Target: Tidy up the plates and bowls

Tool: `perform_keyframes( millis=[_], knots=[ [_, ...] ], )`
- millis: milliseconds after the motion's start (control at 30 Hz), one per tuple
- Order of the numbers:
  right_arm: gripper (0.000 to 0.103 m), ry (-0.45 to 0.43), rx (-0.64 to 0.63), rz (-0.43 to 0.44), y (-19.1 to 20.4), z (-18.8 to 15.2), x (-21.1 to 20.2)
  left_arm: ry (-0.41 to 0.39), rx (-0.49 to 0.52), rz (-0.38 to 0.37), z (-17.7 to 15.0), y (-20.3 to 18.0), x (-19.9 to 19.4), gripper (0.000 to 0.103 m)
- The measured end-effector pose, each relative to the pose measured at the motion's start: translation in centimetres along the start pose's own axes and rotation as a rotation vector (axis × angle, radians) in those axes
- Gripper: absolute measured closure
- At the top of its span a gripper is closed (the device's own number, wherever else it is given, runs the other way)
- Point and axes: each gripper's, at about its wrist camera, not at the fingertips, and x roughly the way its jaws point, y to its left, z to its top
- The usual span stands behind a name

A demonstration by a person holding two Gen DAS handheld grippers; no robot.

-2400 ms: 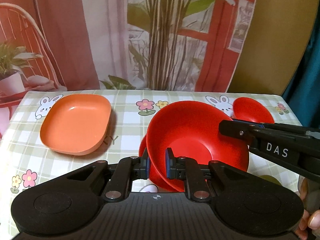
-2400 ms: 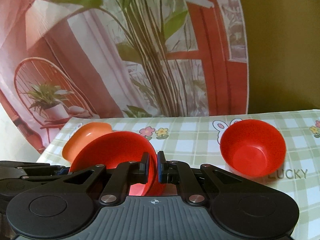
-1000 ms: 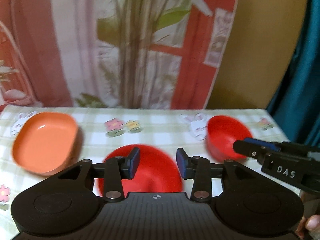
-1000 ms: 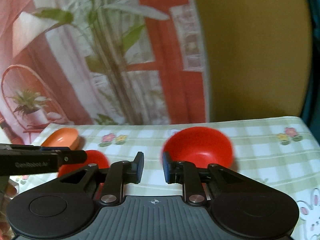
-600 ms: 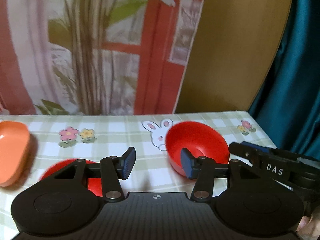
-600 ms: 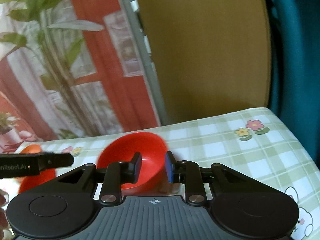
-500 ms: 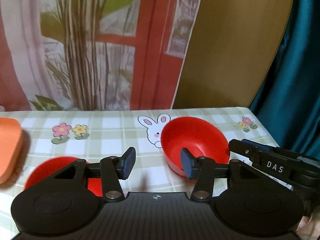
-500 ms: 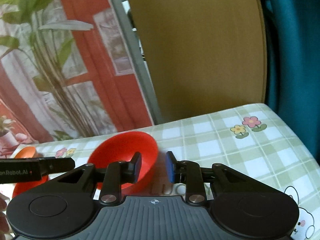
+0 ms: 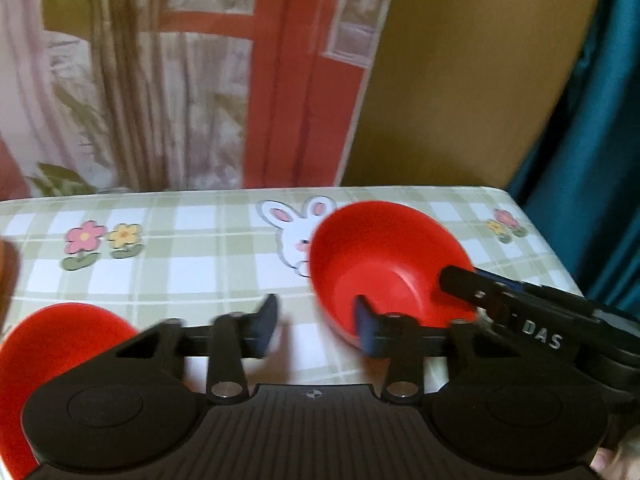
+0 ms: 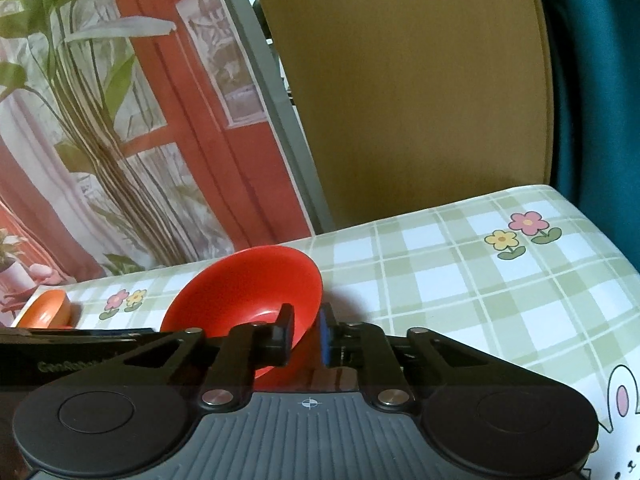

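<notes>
Pinching the red bowl [image 10: 244, 296] rim at its five o'clock edge on the bench [image 10: 460, 280], the right tongs [image 10: 306, 334] could tip or drop it, while the empty left tongs [image 9: 316, 328] are closing.

Left tool [image 9: 316, 326] blurred (red plate [image 9: 48, 360] cut off).

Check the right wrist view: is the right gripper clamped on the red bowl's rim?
Yes, the right gripper pinches the near rim of the red bowl.
</notes>
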Motion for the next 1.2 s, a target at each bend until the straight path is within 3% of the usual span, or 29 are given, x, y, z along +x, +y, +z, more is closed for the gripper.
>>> perform_keyframes(
  millis=[67,200,400,1200],
  knots=[
    [0.093,-0.002,-0.002,-0.005,0.3,0.0,-0.2,0.006,0.014,-0.008,-0.1,-0.3,0.0,0.083],
    [0.093,-0.005,0.009,-0.002,0.5,0.1,-0.7,-0.001,0.034,0.032,-0.2,-0.9,-0.8,0.083],
    [0.093,-0.022,0.015,0.007,1.6,0.6,-2.5,-0.027,0.034,0.027,0.2,-1.0,-2.8,0.083],
    [0.093,-0.048,-0.017,0.115,10.0,-0.2,-8.7,-0.109,0.022,0.12,-1.9,0.4,-13.7,0.082]
  ],
)
